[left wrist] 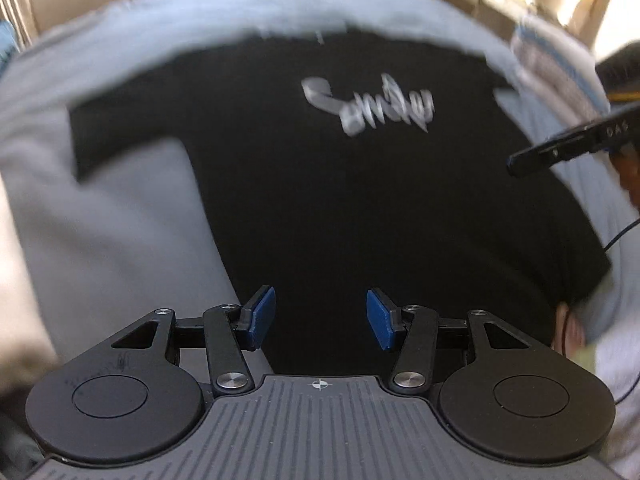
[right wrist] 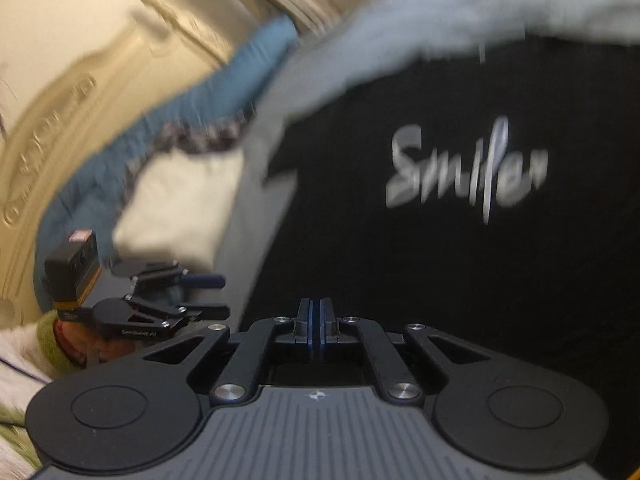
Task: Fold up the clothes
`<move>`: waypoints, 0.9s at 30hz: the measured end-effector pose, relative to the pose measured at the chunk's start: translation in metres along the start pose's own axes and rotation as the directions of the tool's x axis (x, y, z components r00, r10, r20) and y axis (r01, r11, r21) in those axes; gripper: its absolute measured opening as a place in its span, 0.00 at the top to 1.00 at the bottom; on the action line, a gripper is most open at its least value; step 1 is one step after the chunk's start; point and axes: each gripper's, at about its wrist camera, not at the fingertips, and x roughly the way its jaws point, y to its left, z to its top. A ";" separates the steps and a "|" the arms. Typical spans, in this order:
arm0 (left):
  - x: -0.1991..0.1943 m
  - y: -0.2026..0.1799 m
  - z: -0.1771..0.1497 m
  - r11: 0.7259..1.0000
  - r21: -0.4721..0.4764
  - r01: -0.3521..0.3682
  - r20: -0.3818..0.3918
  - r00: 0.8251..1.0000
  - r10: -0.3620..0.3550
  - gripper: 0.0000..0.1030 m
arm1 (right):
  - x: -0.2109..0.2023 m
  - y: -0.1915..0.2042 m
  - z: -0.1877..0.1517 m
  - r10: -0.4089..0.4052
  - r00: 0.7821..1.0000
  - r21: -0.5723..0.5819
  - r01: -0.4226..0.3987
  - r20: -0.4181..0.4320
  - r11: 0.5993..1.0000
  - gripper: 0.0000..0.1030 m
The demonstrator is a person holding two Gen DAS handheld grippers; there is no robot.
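Nearest the left wrist camera, the left gripper (left wrist: 320, 318) has its blue pads (left wrist: 262, 316) spread well apart with nothing between them, hovering over the lower part of a black T-shirt (left wrist: 340, 200). That shirt lies spread flat on a pale grey-blue sheet (left wrist: 120, 220), one short sleeve (left wrist: 120, 136) reaching out to the left. Its lower hem is hidden behind the gripper body, and its right side runs into blur. White script lettering (left wrist: 368, 106) crosses the chest; motion blur smears it so the word cannot be read surely in this view. At the right edge a black finger of the right gripper (left wrist: 560, 148) pokes into view, most of that tool cut off by the frame. Beyond the sheet, the far background is bright, washed-out clutter that cannot be made out.

From the right wrist camera, the right gripper (right wrist: 319, 330) has its two blue pads pressed flat together; whether a fold of dark fabric sits between them cannot be told. Just past it spreads the same black T-shirt (right wrist: 440, 280), its lettering (right wrist: 466, 170) a little clearer but still smeared. Off to the left, the left gripper (right wrist: 208, 294) shows side-on with its fingers parted, a small camera (right wrist: 74, 270) on its back and a hand (right wrist: 80, 346) in a green cuff partly hidden behind it. Farther left lie a cream cloth (right wrist: 176, 200) and a blue blanket (right wrist: 192, 104), both blurred.
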 end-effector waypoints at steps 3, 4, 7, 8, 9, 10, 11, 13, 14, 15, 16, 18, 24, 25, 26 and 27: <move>0.004 -0.005 -0.009 1.000 -0.014 0.023 -0.021 1.000 -0.023 0.51 | 0.015 0.007 -0.021 -0.002 0.997 -0.013 0.001 -0.074 1.000 0.98; 0.004 -0.006 -0.010 0.999 -0.025 0.030 -0.021 0.999 -0.031 0.51 | 0.018 0.012 -0.024 0.005 0.996 -0.018 -0.007 -0.094 1.000 0.98; 0.004 -0.010 -0.022 0.997 -0.054 0.046 -0.032 0.998 -0.048 0.51 | 0.034 0.019 -0.031 0.030 0.993 -0.015 -0.032 -0.115 0.999 0.98; 0.004 -0.012 -0.028 0.997 -0.063 0.050 -0.039 0.998 -0.052 0.51 | 0.038 0.021 -0.035 0.036 0.992 -0.010 -0.038 -0.117 0.999 0.98; 0.004 -0.013 -0.034 0.996 -0.072 0.053 -0.046 0.997 -0.057 0.51 | 0.043 0.023 -0.039 0.042 0.992 -0.005 -0.043 -0.118 0.999 0.98; 0.004 -0.014 -0.040 0.995 -0.082 0.056 -0.053 0.997 -0.061 0.51 | 0.048 0.025 -0.044 0.049 0.991 0.002 -0.050 -0.122 0.999 0.98; 0.004 -0.015 -0.045 0.994 -0.091 0.060 -0.060 0.996 -0.065 0.51 | 0.052 0.027 -0.048 0.055 0.990 0.003 -0.055 -0.129 0.998 0.98; 0.004 -0.016 -0.058 0.992 -0.106 0.073 -0.086 0.993 -0.082 0.51 | 0.060 0.033 -0.057 0.061 0.987 -0.011 -0.063 -0.146 0.998 0.98; 0.004 -0.017 -0.062 0.991 -0.111 0.077 -0.096 0.991 -0.088 0.51 | 0.064 0.037 -0.061 0.059 0.986 -0.027 -0.064 -0.156 0.998 0.98; 0.004 -0.016 -0.066 0.990 -0.117 0.084 -0.108 0.989 -0.096 0.51 | 0.068 0.040 -0.064 0.058 0.985 -0.043 -0.066 -0.166 0.997 0.98; 0.004 -0.016 -0.068 0.988 -0.122 0.091 -0.121 0.987 -0.106 0.51 | 0.072 0.044 -0.067 0.058 0.982 -0.060 -0.070 -0.178 0.996 0.98; 0.003 -0.012 -0.074 0.984 -0.137 0.113 -0.150 0.980 -0.133 0.51 | 0.076 0.048 -0.072 0.059 0.978 -0.077 -0.076 -0.198 0.994 0.98; -0.002 -0.006 -0.086 0.973 -0.173 0.151 -0.209 0.960 -0.186 0.51 | 0.074 0.049 -0.079 0.071 0.978 -0.081 -0.088 -0.195 0.993 0.98; -0.003 -0.004 -0.086 0.973 -0.174 0.150 -0.207 0.961 -0.185 0.51 | 0.073 0.048 -0.079 0.070 0.979 -0.080 -0.086 -0.189 0.993 0.98; -0.004 -0.003 -0.086 0.973 -0.183 0.141 -0.201 0.963 -0.177 0.52 | 0.072 0.047 -0.079 0.067 0.980 -0.074 -0.082 -0.185 0.994 0.98; -0.006 -0.001 -0.085 0.973 -0.194 0.128 -0.194 0.967 -0.166 0.52 | 0.070 0.046 -0.079 0.064 0.982 -0.066 -0.077 -0.180 0.995 0.98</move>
